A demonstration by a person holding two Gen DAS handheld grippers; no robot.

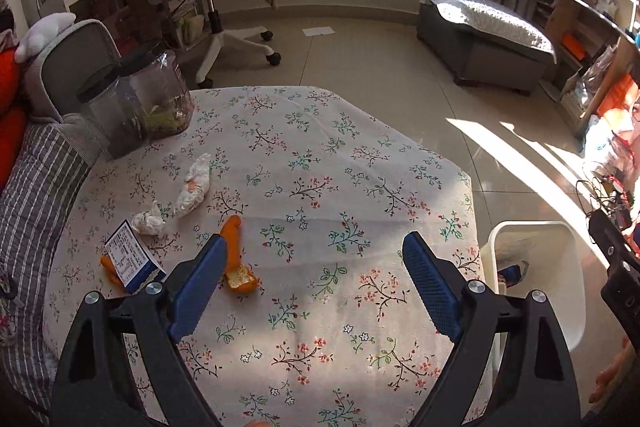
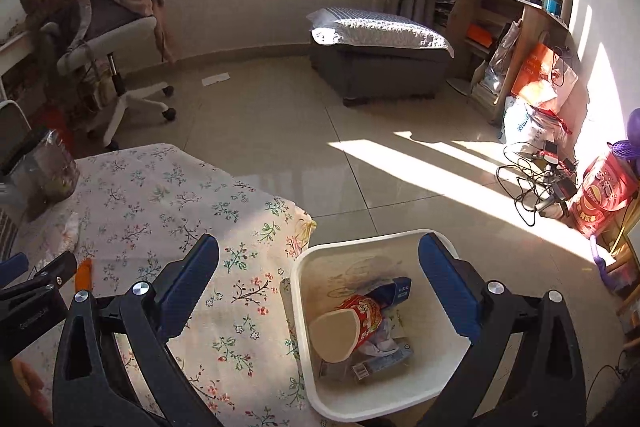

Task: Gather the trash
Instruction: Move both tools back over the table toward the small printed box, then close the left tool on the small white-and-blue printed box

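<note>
On the floral tablecloth (image 1: 340,187) lie two crumpled tissues (image 1: 195,185) (image 1: 149,223), curls of orange peel (image 1: 235,247) and a small blue and white carton (image 1: 134,259) resting on another peel. My left gripper (image 1: 316,241) hovers open over the cloth with nothing between its fingers, its left finger just above the peel. A white bin (image 2: 304,307) stands on the floor at the table's right edge, holding a red paper cup (image 2: 348,323) and a blue packet (image 2: 400,287). My right gripper (image 2: 319,241) hangs open and empty above the bin and the table's edge.
Two clear jars with black lids (image 1: 156,95) stand at the table's far left corner. A striped cushion and a grey chair (image 1: 72,67) border the left side. Beyond are an office chair (image 2: 112,39), a grey ottoman (image 2: 380,55), shelves and tangled cables (image 2: 536,183).
</note>
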